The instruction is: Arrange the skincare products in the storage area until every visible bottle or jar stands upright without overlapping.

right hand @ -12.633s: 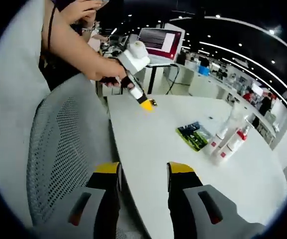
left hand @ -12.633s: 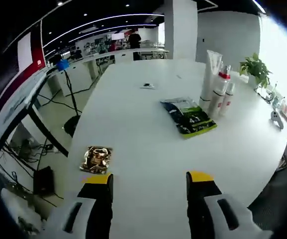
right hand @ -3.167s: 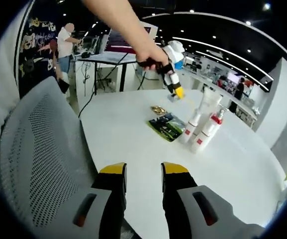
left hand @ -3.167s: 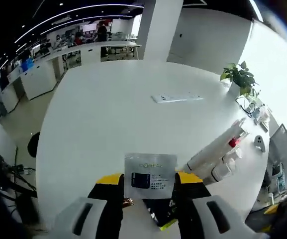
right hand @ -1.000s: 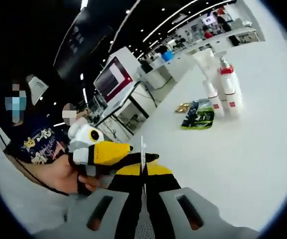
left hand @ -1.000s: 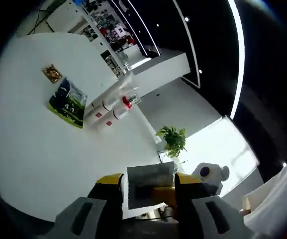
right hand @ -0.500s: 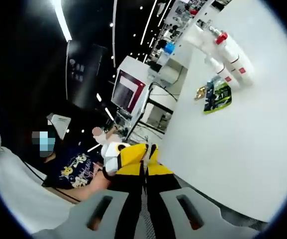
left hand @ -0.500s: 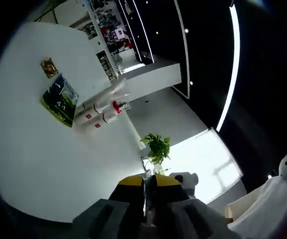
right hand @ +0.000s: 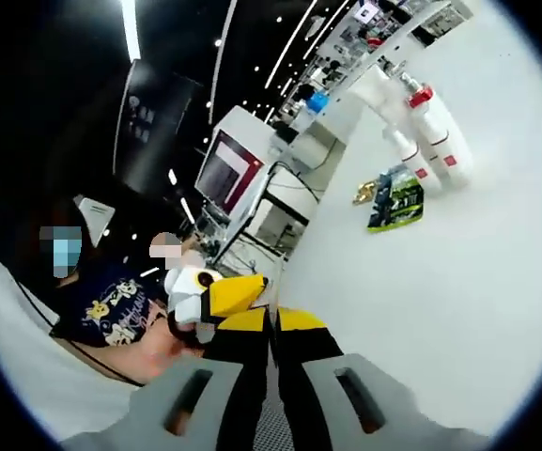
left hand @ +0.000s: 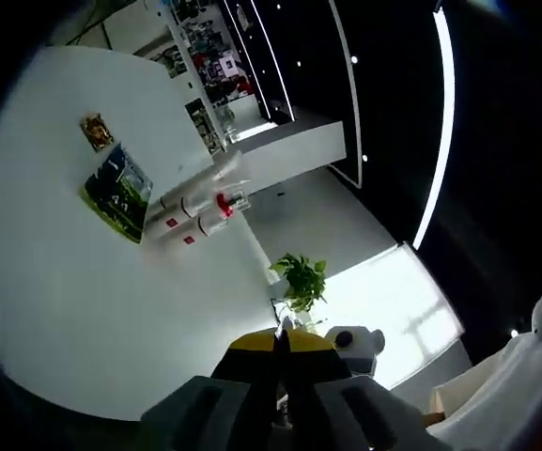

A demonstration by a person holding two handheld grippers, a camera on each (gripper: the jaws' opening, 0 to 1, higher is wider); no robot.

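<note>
In the left gripper view, the left claw (left hand: 279,346) has its yellow-tipped jaws pressed together, with a thin edge-on sliver between the tips; what that sliver is cannot be told. Beyond it lies the white counter (left hand: 83,291), carrying a cluster of white bottles (left hand: 191,216) with red caps and labels, a dark green packet (left hand: 117,191) just beside them, and a small gold sachet (left hand: 96,132) near the packet. A potted plant (left hand: 299,279) stands near the counter's far edge. In the right gripper view, the right claw (right hand: 271,324) is likewise fully closed on a thin edge-on sheet. The left claw appears there just beside its tips, gripped by the person's hand (right hand: 162,357). The bottles, packet and sachet are well apart from both claws.
</note>
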